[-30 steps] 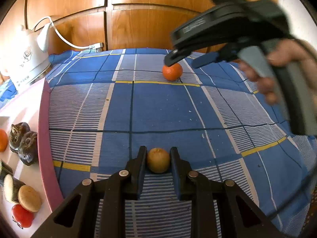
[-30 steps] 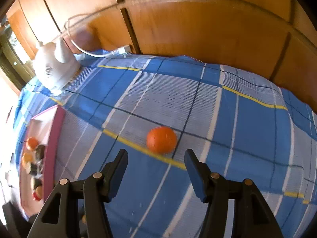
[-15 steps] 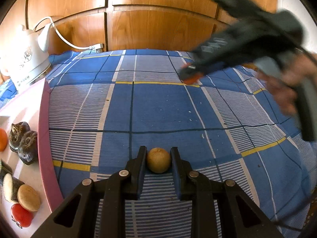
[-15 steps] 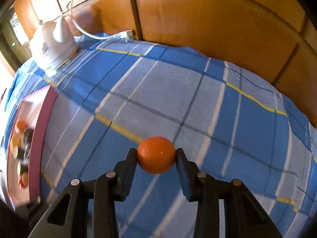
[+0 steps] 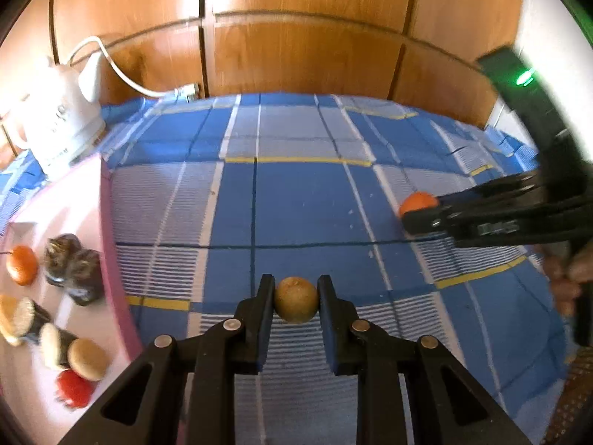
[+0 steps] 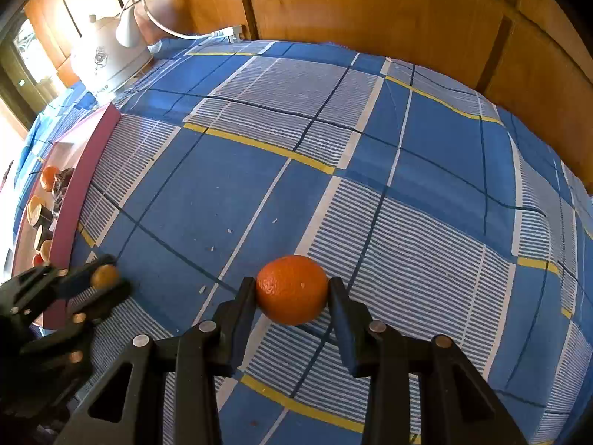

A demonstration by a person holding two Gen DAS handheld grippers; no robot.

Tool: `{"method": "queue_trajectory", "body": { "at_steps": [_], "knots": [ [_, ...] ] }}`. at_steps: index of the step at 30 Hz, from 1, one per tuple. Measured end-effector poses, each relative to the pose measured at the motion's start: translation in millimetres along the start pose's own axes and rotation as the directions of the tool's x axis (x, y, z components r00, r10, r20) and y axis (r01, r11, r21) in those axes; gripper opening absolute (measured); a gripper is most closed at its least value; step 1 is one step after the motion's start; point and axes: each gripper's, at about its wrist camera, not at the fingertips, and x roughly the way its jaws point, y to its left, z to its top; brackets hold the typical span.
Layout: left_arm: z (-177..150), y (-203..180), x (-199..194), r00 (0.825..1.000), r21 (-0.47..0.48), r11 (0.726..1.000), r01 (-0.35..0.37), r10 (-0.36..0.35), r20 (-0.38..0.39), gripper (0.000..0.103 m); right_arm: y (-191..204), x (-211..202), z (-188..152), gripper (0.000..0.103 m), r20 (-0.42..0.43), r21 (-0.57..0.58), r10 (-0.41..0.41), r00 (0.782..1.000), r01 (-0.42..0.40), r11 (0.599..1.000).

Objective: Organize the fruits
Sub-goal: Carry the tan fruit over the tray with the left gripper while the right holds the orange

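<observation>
My left gripper (image 5: 295, 298) is shut on a small brown kiwi (image 5: 296, 299), held above the blue checked cloth. In the right wrist view the same kiwi (image 6: 105, 275) shows at the lower left between the left gripper (image 6: 100, 278) fingers. My right gripper (image 6: 292, 291) is shut on an orange (image 6: 292, 289), its pads pressing both sides. From the left wrist view the orange (image 5: 417, 202) sits at the tip of the right gripper (image 5: 415, 211), at the right. A pink tray (image 5: 111, 244) on the left holds an orange, dark fruits, a red fruit and cut pieces.
A white electric kettle (image 5: 59, 126) with a cord stands at the back left, beyond the pink tray (image 6: 79, 185). Wooden panels (image 5: 296, 37) close off the far side. A person's fingers (image 5: 567, 278) hold the right gripper's handle at the right edge.
The right gripper closed on the orange where it lay at the back and carried it toward the right and nearer. The left gripper kept still with the kiwi in it.
</observation>
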Motion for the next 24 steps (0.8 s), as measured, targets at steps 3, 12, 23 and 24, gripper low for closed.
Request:
{"method": "queue_trajectory", "body": {
  "at_steps": [3, 12, 23, 24],
  "knots": [
    [0.6, 4.5, -21.3, 1.000, -0.012, 1.000, 0.001, -0.001, 0.026, 0.023, -0.6, -0.5, 0.1, 0.039, 0.004, -0.003, -0.001, 1.000, 0.001, 1.000],
    [-17.5, 68.3, -78.5, 0.995, -0.170, 0.982, -0.077, 0.087, 0.053, 0.023, 2.8, 1.9, 1.6, 0.039, 0.009, -0.030, -0.016, 1.000, 0.016, 0.999],
    [-67.1, 178.3, -136.6, 0.962, -0.412, 0.881, -0.232, 0.269, 0.035, 0.023, 8.5, 1.7, 1.2, 0.039, 0.018, -0.058, -0.048, 0.999, 0.049, 0.997],
    [-70.5, 183.8, -139.7, 0.963, -0.428, 0.875, -0.228, 0.268, 0.035, 0.023, 8.6, 1.9, 1.2, 0.039, 0.018, -0.058, -0.049, 0.999, 0.050, 0.997]
  ]
}}
